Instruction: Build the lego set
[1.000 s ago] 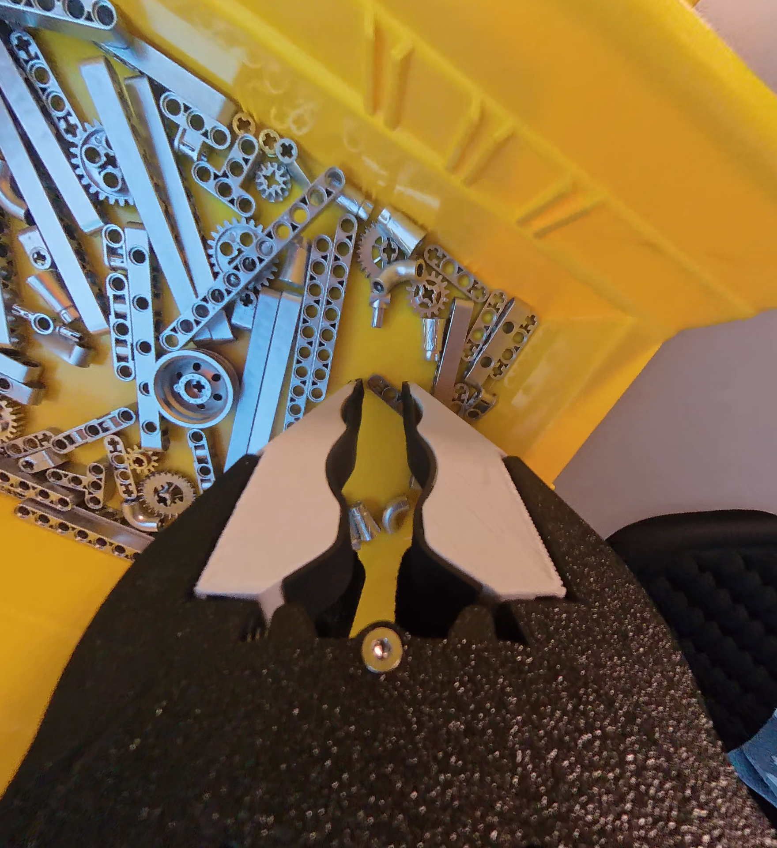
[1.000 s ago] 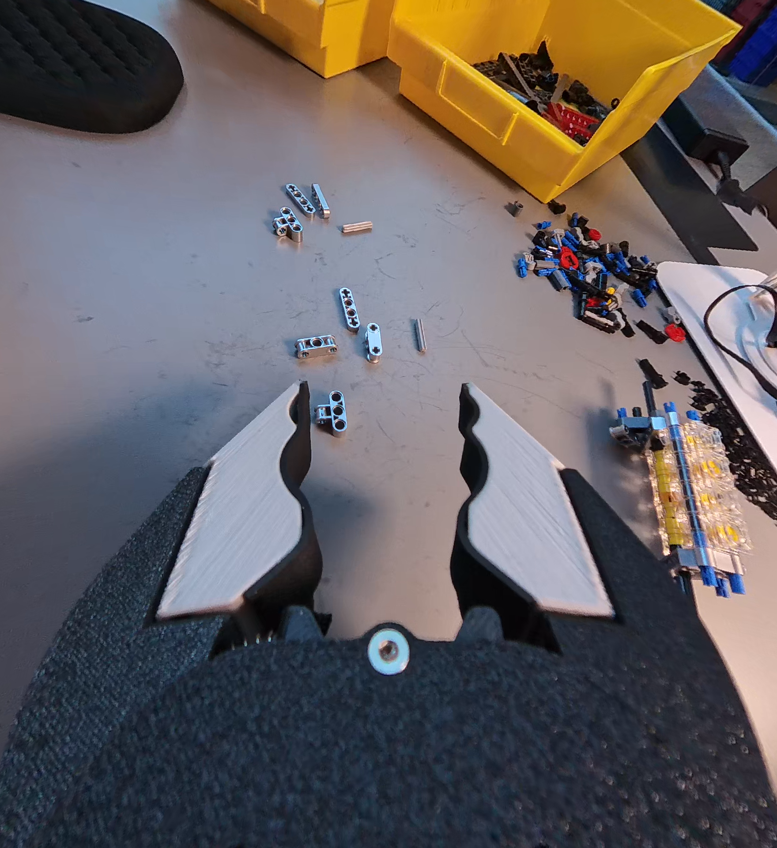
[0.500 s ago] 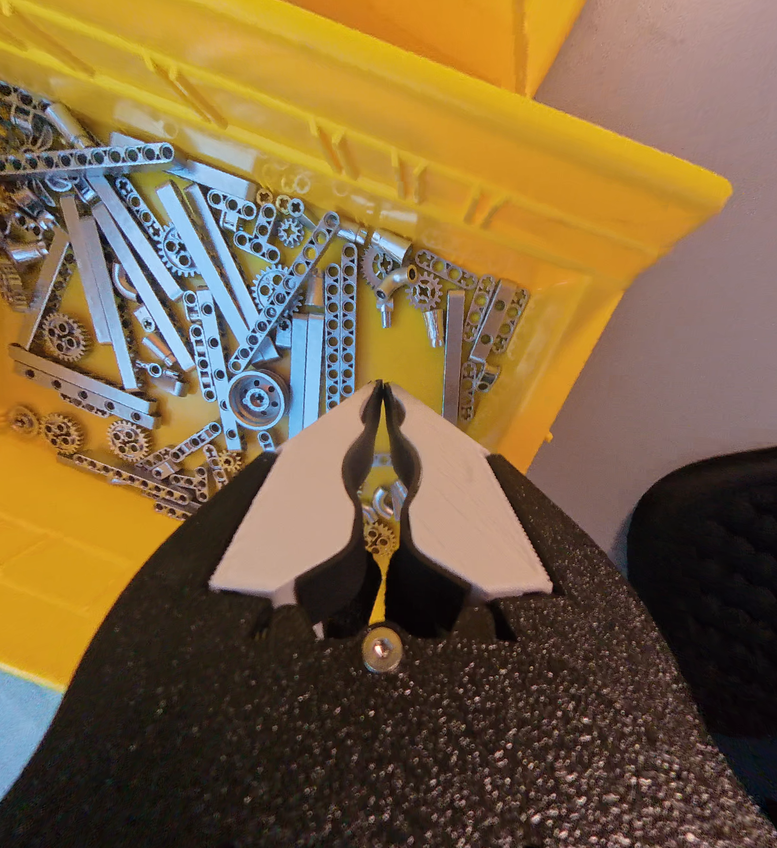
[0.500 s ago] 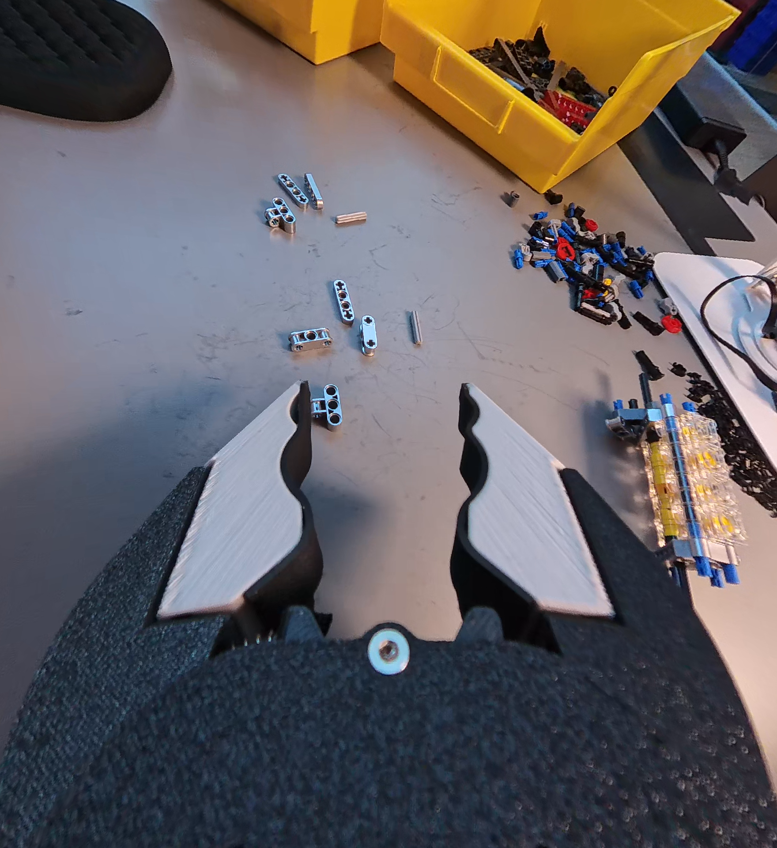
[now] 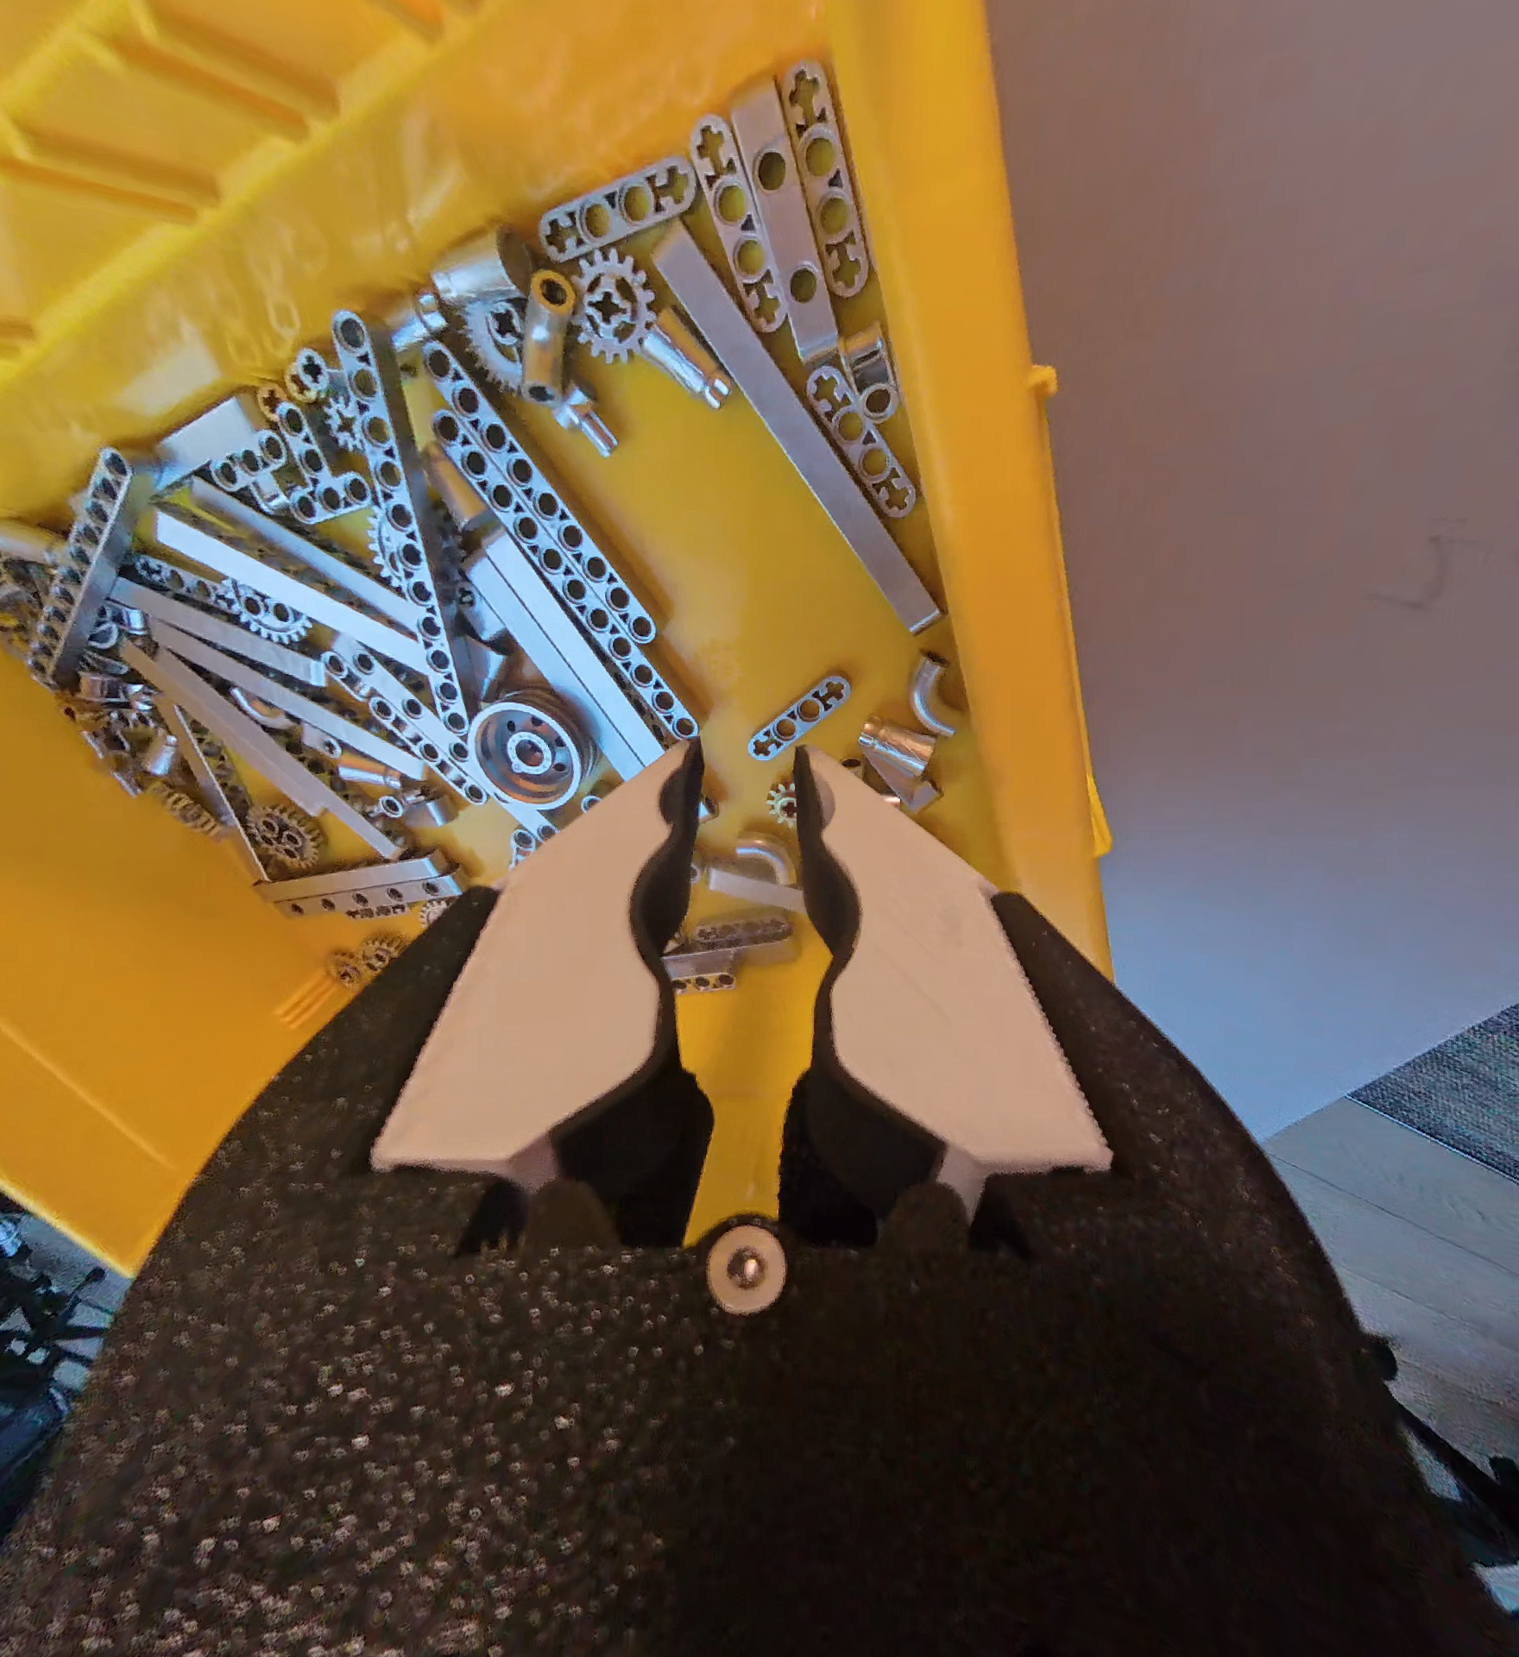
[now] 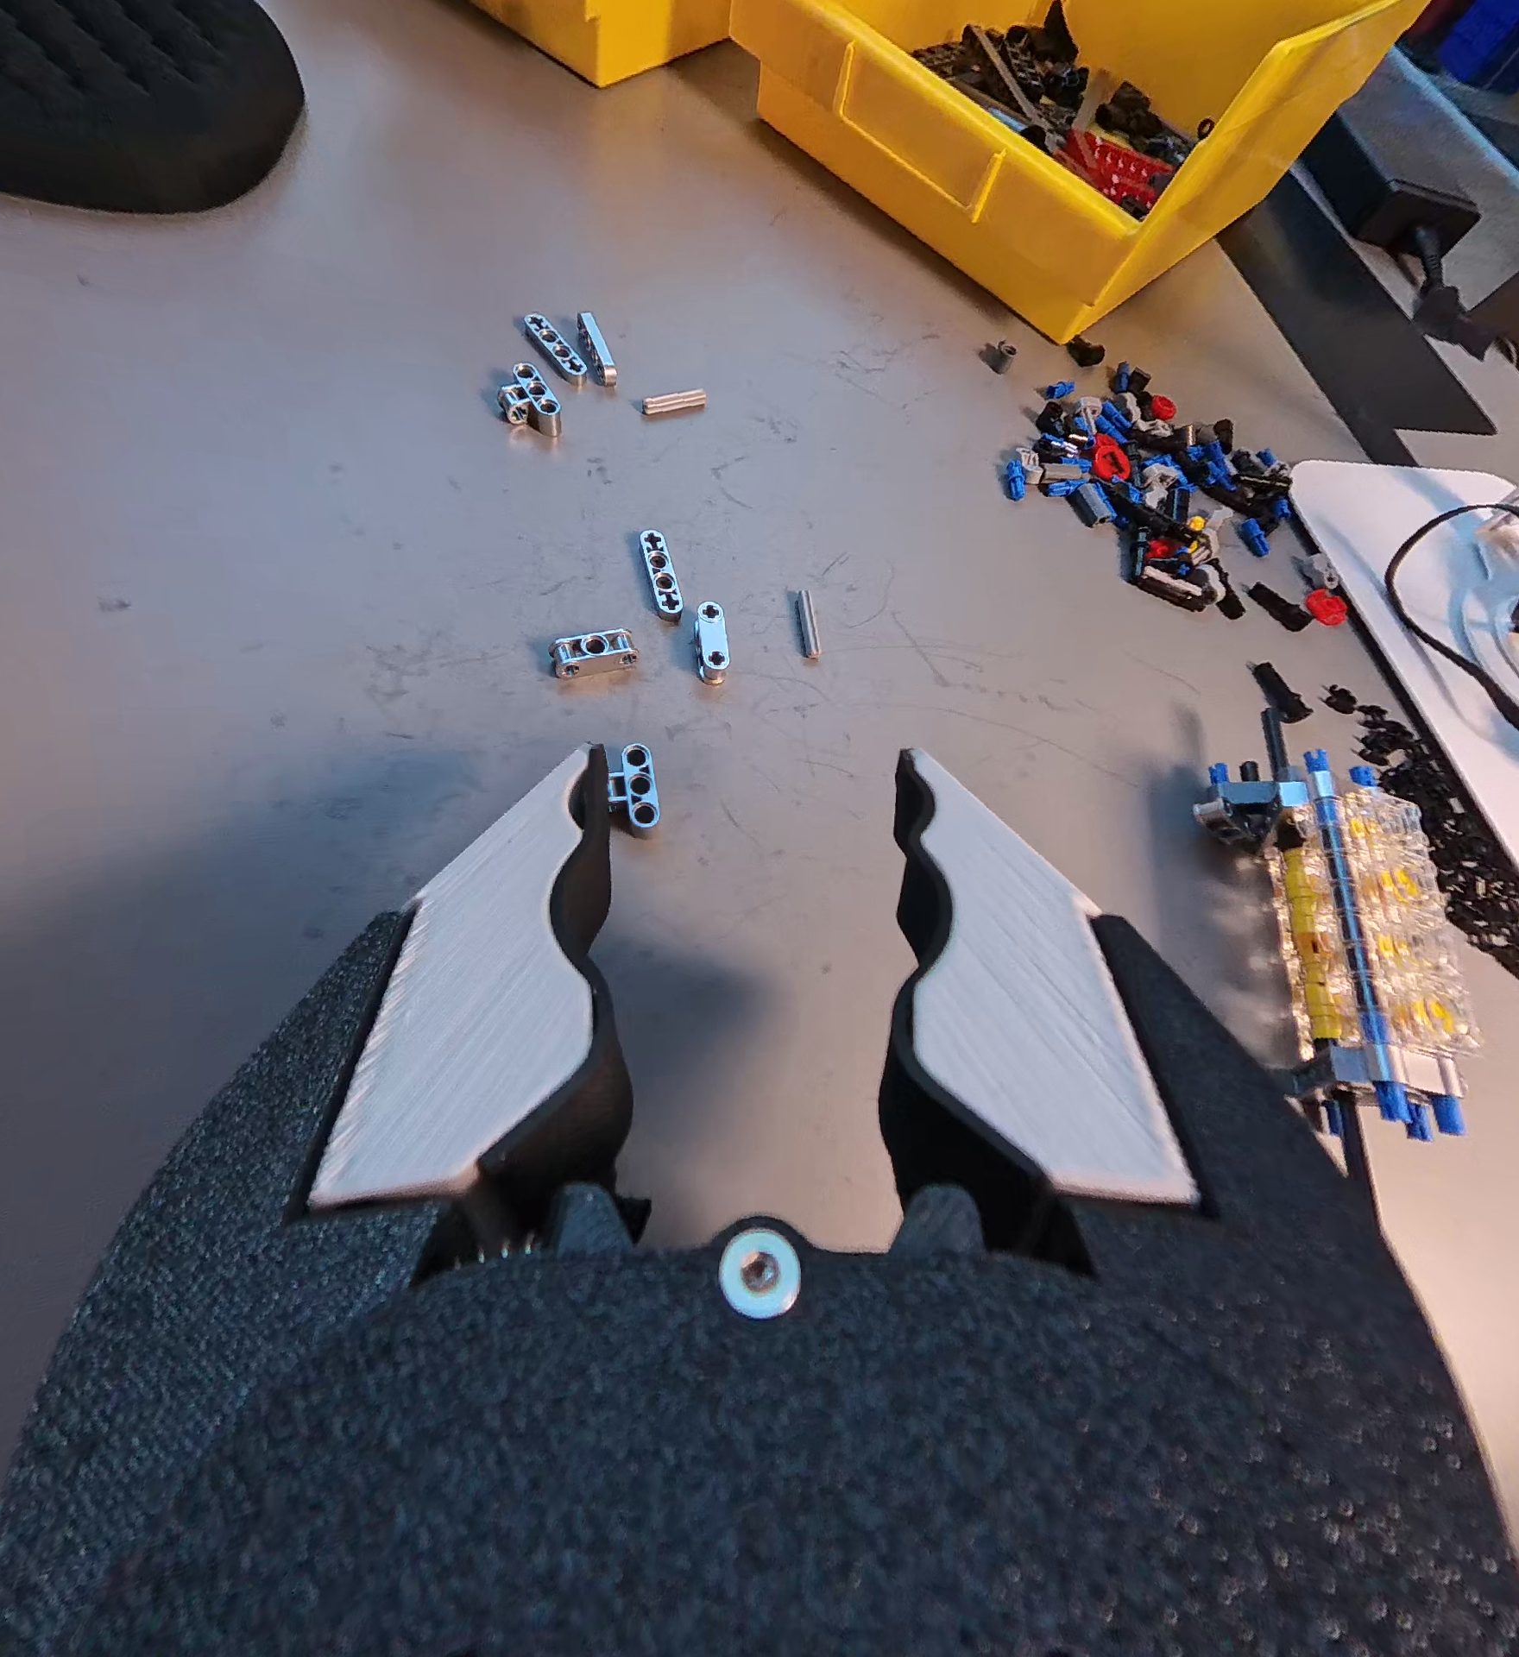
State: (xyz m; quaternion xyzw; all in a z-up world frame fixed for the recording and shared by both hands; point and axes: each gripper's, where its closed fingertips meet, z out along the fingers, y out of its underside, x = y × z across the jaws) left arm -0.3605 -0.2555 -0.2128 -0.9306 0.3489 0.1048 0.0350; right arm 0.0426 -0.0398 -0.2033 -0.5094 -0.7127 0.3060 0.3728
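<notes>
My left hand-held gripper (image 5: pixel 745 771), pinched shut half a second ago, now gapes slightly over grey parts (image 5: pixel 505 556) in the yellow bin (image 5: pixel 110 986), holding nothing. Right hand-held gripper (image 6: pixel 749 762) unchanged, wide apart above desk (image 6: pixel 200 538).

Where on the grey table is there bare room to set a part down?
Widest bare stretch: the table between the black pad and the loose silver links. Also free between the open right gripper fingers. Crowded right: coloured pin pile, clear assembly.
</notes>
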